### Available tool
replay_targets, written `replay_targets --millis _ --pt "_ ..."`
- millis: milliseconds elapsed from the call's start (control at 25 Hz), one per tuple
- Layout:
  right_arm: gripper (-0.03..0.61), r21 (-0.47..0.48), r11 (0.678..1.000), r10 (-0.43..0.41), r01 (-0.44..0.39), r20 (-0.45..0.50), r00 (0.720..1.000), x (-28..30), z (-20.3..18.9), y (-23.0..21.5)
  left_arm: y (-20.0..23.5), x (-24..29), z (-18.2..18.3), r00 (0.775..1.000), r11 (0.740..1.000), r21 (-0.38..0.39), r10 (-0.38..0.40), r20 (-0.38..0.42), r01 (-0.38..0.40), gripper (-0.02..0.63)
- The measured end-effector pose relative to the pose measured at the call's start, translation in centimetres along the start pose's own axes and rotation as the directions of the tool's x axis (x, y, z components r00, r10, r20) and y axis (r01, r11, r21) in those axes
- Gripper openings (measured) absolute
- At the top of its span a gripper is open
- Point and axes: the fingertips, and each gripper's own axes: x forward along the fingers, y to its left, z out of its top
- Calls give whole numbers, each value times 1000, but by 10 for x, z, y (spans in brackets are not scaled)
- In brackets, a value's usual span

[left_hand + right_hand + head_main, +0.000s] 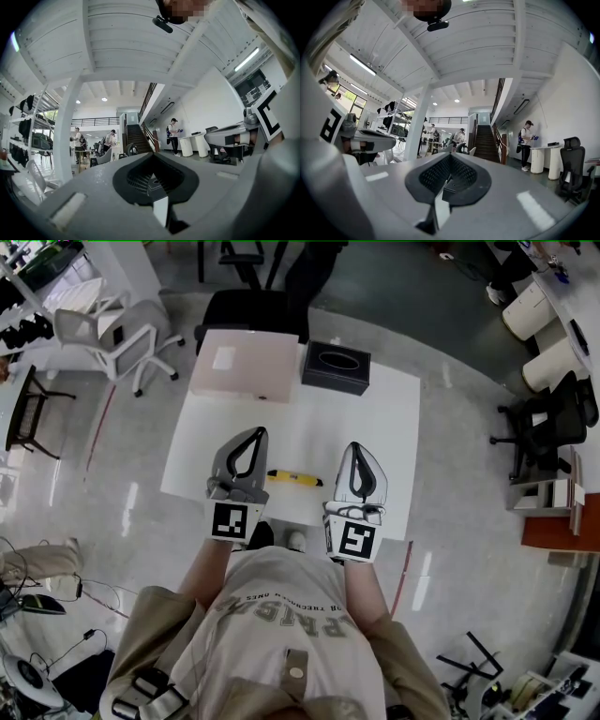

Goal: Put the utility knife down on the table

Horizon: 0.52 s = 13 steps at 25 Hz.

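White surface (375, 409) takes up the centre of the head view, with the person at its 6 o'clock edge.

Pink box (246, 365) sits at the surface's 11 o'clock. Black box (336, 367) is just beside it, toward 12–1 o'clock. Both are well apart from the work area and neither is part of the task.

Left gripper (256, 434) hovers over the near half of the surface at about 7 o'clock, and right gripper (356, 448) at about 5 o'clock. Both point toward 12. In their own views each gripper's fingers are pressed together with nothing between them, only the room beyond. Both are empty.

Knife (293, 478) is yellow and lies flat on the surface with its long axis running 9-to-3. It's in the gap between the two grippers, near the 6 o'clock edge but clearly on the surface. Its 9 o'clock end reads as just beside the left gripper's body; can't tell if that's real contact or the gripper overlapping it from above. Neither gripper holds it. Blade in or out is too small to tell.

Status, my read: task looks done, since the knife is down and nothing grips it. All that's left is to pull both grippers back toward 6 o'clock without sweeping the left one across the knife's end.
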Motion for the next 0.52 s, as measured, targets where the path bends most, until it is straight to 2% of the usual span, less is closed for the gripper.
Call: replay_targets --millis 520 --pt "-2 -8 1000 -19 19 -3 1000 2 -2 -7 3 2 -5 1000 1000 -6 5 -15 -5 12"
